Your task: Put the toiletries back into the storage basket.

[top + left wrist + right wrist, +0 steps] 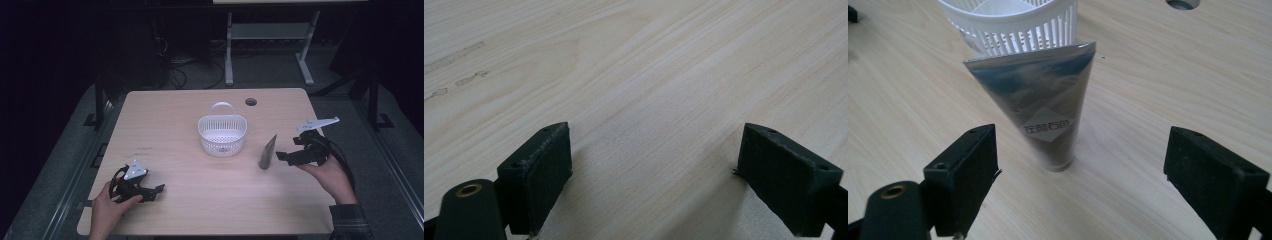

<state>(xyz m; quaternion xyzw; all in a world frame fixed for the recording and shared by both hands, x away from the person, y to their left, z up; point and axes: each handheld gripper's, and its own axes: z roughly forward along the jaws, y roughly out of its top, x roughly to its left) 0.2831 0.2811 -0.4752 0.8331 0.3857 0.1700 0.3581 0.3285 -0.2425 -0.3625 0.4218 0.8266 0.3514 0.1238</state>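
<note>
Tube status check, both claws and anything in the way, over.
Left claw open, low over bare table. Right claw open, facing upright tube, not touching. White basket behind tube. Approach clear.

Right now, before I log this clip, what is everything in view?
Table: one, light wood, centre of the high view, with a round cable hole near its far edge.
Basket: one, white slatted plastic with a handle, middle of the table; looks empty.
Tube: one, dark silvery with a small label, standing on its cap right of the basket.
Desk frame: one, white, on the floor beyond the table.
Left hand-held gripper: one, black, near-left of the table, jaws open over bare wood.
Right hand-held gripper: one, black, right of the tube, jaws open towards it, not touching.
</note>
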